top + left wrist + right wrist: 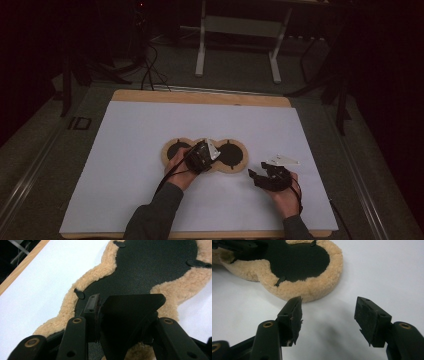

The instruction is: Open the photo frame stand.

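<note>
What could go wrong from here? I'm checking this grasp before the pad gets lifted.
The left gripper sits over the middle of the fleece-edged pad, jaws close together on its black surface; a thin pinch there might slip. The right gripper hangs open beside the pad, touching nothing, so lifting now could let the unsupported ends sag or drag across the white sheet.

A three-lobed fleece-edged pad (231, 155) lies on the sheet (130, 150) that covers the table (200, 96), about midway between its left and right edges and slightly nearer the near edge than the far one. The left gripper (202, 155) sits over the pad's middle lobe. The right gripper (257, 176) hovers over the sheet just right of and nearer than the pad's right lobe, apart from it.
</note>
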Available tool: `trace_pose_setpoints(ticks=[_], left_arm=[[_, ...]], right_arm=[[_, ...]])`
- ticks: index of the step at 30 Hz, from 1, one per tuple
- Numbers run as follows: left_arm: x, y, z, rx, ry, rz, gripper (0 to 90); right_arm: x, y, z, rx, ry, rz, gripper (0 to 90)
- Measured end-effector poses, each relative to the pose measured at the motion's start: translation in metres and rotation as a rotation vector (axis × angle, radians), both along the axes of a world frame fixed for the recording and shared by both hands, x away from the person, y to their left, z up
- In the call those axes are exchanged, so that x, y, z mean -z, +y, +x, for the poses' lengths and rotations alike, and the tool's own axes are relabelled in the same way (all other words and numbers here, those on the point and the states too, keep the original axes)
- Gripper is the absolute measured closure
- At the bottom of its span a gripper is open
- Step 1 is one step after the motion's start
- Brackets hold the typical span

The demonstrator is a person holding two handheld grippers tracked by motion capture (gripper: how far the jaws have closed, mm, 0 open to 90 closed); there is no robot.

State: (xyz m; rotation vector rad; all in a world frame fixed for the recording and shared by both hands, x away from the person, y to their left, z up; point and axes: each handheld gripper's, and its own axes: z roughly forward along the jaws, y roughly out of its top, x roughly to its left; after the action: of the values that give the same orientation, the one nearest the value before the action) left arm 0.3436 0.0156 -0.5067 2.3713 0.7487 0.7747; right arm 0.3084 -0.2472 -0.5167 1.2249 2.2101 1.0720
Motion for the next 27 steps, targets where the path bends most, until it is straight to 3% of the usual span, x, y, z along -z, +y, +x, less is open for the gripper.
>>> trace_pose_setpoints(ticks=[6, 18, 27], left_arm=[[-0.001, 0.0, -0.001, 0.01, -0.023, 0.013, 66.0], [-0.003, 0.003, -0.001, 0.028, -0.037, -0.006, 71.2], [-0.004, 0.01, -0.001, 0.038, -0.038, -0.061, 71.5]], right_arm=[[0.0, 0.0, 0.0, 0.0, -0.002, 0.0, 38.3], [0.0, 0.0, 0.0, -0.001, -0.001, 0.003, 38.3], [0.0, -0.001, 0.0, -0.002, 0.001, 0.012, 38.3]])
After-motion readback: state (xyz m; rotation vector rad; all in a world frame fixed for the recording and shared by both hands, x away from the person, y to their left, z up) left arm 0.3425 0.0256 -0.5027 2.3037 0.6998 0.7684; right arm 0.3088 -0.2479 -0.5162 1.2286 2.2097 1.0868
